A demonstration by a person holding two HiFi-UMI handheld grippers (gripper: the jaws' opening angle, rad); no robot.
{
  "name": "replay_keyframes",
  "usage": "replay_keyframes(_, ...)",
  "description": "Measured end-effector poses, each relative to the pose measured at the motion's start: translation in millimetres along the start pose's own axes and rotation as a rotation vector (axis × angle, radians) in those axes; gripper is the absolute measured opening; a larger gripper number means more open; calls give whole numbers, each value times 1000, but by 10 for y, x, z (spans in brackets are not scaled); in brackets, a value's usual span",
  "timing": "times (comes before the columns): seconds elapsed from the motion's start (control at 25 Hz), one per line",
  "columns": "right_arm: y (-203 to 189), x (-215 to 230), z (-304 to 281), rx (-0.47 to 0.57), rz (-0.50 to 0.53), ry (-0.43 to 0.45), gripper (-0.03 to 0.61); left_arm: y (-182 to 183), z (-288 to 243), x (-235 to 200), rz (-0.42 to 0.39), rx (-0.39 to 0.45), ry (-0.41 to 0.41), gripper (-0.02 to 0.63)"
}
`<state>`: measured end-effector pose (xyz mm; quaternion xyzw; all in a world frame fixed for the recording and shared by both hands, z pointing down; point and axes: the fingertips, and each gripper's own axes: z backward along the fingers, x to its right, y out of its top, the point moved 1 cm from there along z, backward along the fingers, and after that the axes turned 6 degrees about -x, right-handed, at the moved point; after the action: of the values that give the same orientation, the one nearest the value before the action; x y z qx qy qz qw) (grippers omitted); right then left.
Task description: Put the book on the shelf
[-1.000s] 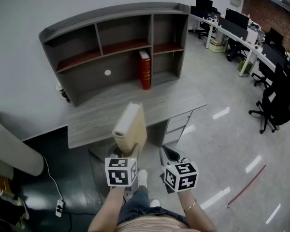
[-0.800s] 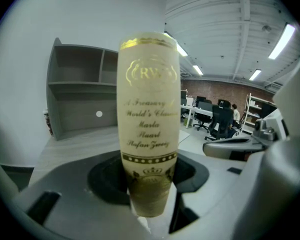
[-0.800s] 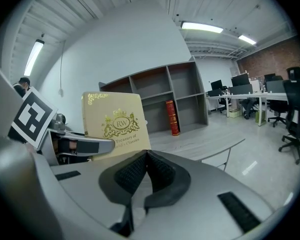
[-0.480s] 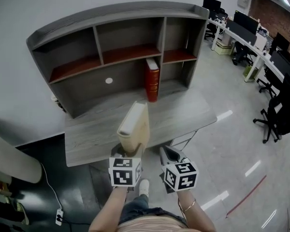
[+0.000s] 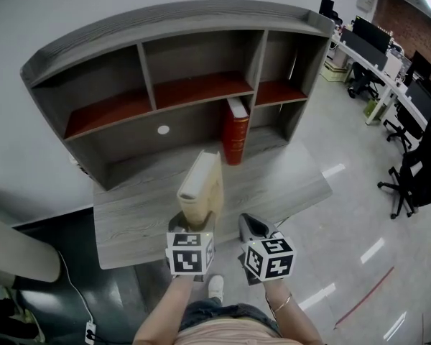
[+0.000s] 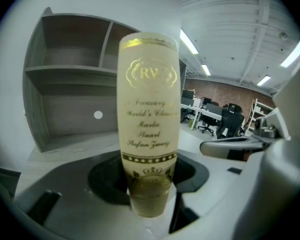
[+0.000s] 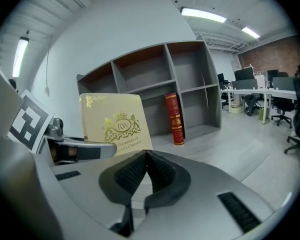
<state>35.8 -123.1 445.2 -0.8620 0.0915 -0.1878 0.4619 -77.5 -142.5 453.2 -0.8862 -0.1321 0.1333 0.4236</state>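
1. The shelf (image 5: 172,19), a grey unit with a curved top board and red-lined upper boards, stood at the back of the desk against the white wall. Two uprights split it into compartments.
2. The desk (image 5: 129,214), in grey wood grain, lay directly ahead of you. In the head view both your claws sat over its front edge.
3. The cream book (image 5: 201,185) stood upright in your left claw. Its spine, with gold lettering, faced that claw's camera, and its crested gold cover was turned towards your right claw. It hung above the front part of the desk, apart from the shelf and in none of its compartments.
4. A red book (image 5: 235,131) stood upright in the lower middle compartment, close beside the right-hand upright, its foot on the desk surface.
5. Your left claw (image 5: 194,225) had its jaws clamped on the bottom end of the cream book, one on either side, so the book rose straight up from between them. Its marker cube faced the head camera.
6. Your right claw (image 5: 253,228) sat just to the right of the left one, at about the same level. Its jaws were pressed together at the tips with nothing between them. The cream book stood to its left and slightly ahead, not touching it.
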Motion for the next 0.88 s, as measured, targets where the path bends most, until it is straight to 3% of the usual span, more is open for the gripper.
replay_keyframes(0.44,169,159,-395,-23,-5,-30,9,223,-499,-240,-19,-13,32,212)
replay_keyframes(0.88,391,397,-805,-57,6,1,9,524,-1008,-368,39,-25,86,212)
